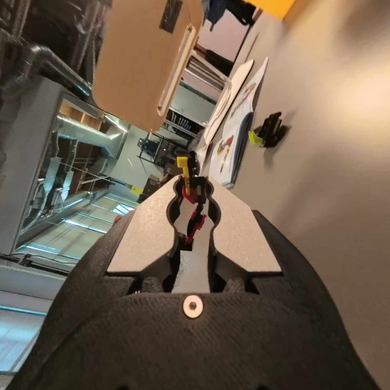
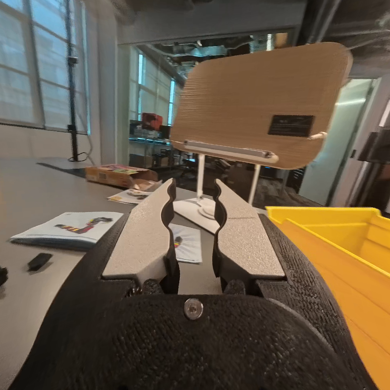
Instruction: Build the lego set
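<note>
My left gripper (image 1: 193, 181) is rolled on its side, lifted off the table, and shut on a small lego assembly (image 1: 194, 202) of black, red and yellow pieces; a yellow piece (image 1: 183, 163) sticks out past the fingertips. A black and lime-green lego piece (image 1: 268, 133) lies on the grey table (image 1: 316, 190). My right gripper (image 2: 194, 183) is open and empty, held low over the table. A small black lego piece (image 2: 39, 261) lies on the table at its left. Instruction booklets (image 2: 67, 229) lie ahead of it.
A yellow bin (image 2: 337, 242) stands close at the right gripper's right. A wooden book stand (image 2: 259, 105) on a white base (image 2: 196, 211) stands ahead. An opened cardboard lego box (image 2: 120, 175) lies farther back left. The booklets also show in the left wrist view (image 1: 234, 152). One gripper's finger ends stand about 30 cm off the other's.
</note>
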`<state>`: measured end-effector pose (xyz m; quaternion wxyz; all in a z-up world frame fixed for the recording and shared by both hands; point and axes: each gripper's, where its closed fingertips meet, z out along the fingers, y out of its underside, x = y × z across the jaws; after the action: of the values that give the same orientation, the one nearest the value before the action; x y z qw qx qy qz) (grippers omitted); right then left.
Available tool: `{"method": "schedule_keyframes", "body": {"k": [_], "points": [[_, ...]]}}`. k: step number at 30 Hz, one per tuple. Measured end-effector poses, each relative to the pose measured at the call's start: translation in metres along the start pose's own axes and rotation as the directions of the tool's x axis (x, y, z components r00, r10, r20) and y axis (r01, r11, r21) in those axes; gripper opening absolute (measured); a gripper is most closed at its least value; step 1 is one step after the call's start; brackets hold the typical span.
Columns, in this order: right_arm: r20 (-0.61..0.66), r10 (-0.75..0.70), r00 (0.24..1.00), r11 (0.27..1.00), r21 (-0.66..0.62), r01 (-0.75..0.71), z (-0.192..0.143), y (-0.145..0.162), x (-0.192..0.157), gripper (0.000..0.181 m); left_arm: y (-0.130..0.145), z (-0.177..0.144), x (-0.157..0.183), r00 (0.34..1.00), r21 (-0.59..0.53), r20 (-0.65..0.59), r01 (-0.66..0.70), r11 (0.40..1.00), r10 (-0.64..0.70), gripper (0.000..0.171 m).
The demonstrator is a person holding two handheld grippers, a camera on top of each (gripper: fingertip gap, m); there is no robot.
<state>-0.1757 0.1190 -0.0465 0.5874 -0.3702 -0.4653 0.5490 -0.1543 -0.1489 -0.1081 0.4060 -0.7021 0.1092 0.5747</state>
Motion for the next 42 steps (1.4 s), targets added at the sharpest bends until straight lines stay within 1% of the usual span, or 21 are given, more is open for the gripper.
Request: {"method": "schedule_keyframes", "body": {"k": [3, 5, 7, 9, 10, 13, 16, 18, 22, 24, 27, 29, 30, 31, 32, 33, 35, 36, 39, 40, 42], "points": [[0.127, -0.009, 0.992, 1.000, -0.005, 0.009, 0.004, -0.001, -0.033, 0.034, 0.002, 0.004, 0.004, 0.999, -0.005, -0.034, 0.031, 1.000, -0.031, 0.020], [0.327, 0.049, 0.944, 0.997, -0.071, -0.027, 0.005, 0.005, -0.074, 0.034, -0.001, 0.004, 0.008, 0.998, 0.010, -0.057, 0.035, 0.999, -0.034, 0.020], [0.573, 0.225, 0.788, 0.955, -0.290, -0.062, -0.008, 0.022, -0.125, 0.038, -0.003, 0.003, 0.009, 0.998, 0.022, -0.061, 0.032, 0.999, -0.031, 0.020], [0.652, 0.394, 0.647, 0.874, -0.483, -0.046, -0.024, 0.036, -0.156, 0.045, -0.004, 0.003, 0.009, 0.997, 0.027, -0.069, 0.047, 0.999, -0.045, 0.020], [0.667, 0.432, 0.607, 0.847, -0.531, -0.020, -0.031, 0.041, -0.166, 0.046, -0.003, 0.003, 0.009, 0.996, 0.026, -0.072, 0.057, 0.998, -0.055, 0.020], [0.692, 0.430, 0.581, 0.813, -0.576, 0.085, -0.037, 0.053, -0.182, 0.043, -0.003, 0.003, 0.009, 0.992, 0.031, -0.089, 0.094, 0.995, -0.090, 0.020], [0.704, 0.438, 0.559, 0.737, -0.638, 0.225, -0.047, 0.075, -0.195, 0.043, -0.005, 0.002, 0.009, 0.988, 0.040, -0.103, 0.117, 0.992, -0.113, 0.020], [0.707, 0.457, 0.541, 0.697, -0.662, 0.276, -0.053, 0.083, -0.201, 0.043, -0.006, 0.002, 0.010, 0.986, 0.044, -0.116, 0.126, 0.991, -0.120, 0.020], [0.714, 0.432, 0.551, 0.688, -0.656, 0.310, -0.051, 0.088, -0.206, 0.033, -0.007, 0.001, 0.011, 0.983, 0.052, -0.128, 0.138, 0.989, -0.131, 0.020], [0.718, 0.402, 0.568, 0.680, -0.650, 0.341, -0.050, 0.092, -0.207, 0.019, -0.007, 0.001, 0.011, 0.981, 0.053, -0.131, 0.149, 0.987, -0.141, 0.020], [0.744, 0.287, 0.603, 0.718, -0.584, 0.378, -0.044, 0.090, -0.207, 0.015, -0.007, 0.002, 0.011, 0.980, 0.049, -0.133, 0.158, 0.986, -0.151, 0.020], [0.773, 0.120, 0.623, 0.753, -0.480, 0.451, -0.041, 0.082, -0.206, 0.015, -0.006, 0.001, 0.011, 0.979, 0.047, -0.133, 0.161, 0.986, -0.154, 0.020], [0.787, -0.007, 0.617, 0.747, -0.406, 0.526, -0.039, 0.078, -0.203, 0.015, -0.006, 0.001, 0.010, 0.979, 0.046, -0.133, 0.163, 0.986, -0.156, 0.020], [0.797, -0.150, 0.584, 0.714, -0.321, 0.622, -0.038, 0.074, -0.200, 0.015, -0.006, 0.001, 0.010, 0.978, 0.046, -0.132, 0.166, 0.985, -0.159, 0.020], [0.799, -0.297, 0.522, 0.655, -0.228, 0.720, -0.038, 0.070, -0.197, 0.015, -0.007, 0.001, 0.010, 0.978, 0.048, -0.132, 0.171, 0.984, -0.164, 0.020], [0.786, -0.441, 0.433, 0.570, -0.128, 0.812, -0.036, 0.064, -0.194, 0.015, -0.007, 0.000, 0.009, 0.977, 0.050, -0.133, 0.176, 0.983, -0.168, 0.020], [0.708, -0.681, 0.188, 0.345, 0.083, 0.935, -0.034, 0.048, -0.190, 0.015, -0.009, -0.001, 0.009, 0.976, 0.059, -0.134, 0.179, 0.982, -0.170, 0.020], [0.648, -0.759, 0.056, 0.228, 0.185, 0.956, -0.035, 0.039, -0.191, 0.015, -0.010, -0.001, 0.010, 0.977, 0.063, -0.135, 0.177, 0.982, -0.167, 0.020], [0.414, -0.868, -0.273, -0.096, 0.400, 0.911, -0.039, 0.015, -0.196, 0.015, -0.012, -0.002, 0.010, 0.978, 0.070, -0.136, 0.171, 0.983, -0.160, 0.020], [0.352, -0.865, -0.358, -0.184, 0.441, 0.878, -0.041, 0.011, -0.195, 0.015, -0.013, -0.002, 0.010, 0.978, 0.073, -0.136, 0.172, 0.982, -0.161, 0.020], [0.264, -0.847, -0.462, -0.297, 0.486, 0.822, -0.045, 0.007, -0.193, 0.015, -0.014, -0.003, 0.009, 0.977, 0.077, -0.135, 0.175, 0.982, -0.164, 0.020]]}}
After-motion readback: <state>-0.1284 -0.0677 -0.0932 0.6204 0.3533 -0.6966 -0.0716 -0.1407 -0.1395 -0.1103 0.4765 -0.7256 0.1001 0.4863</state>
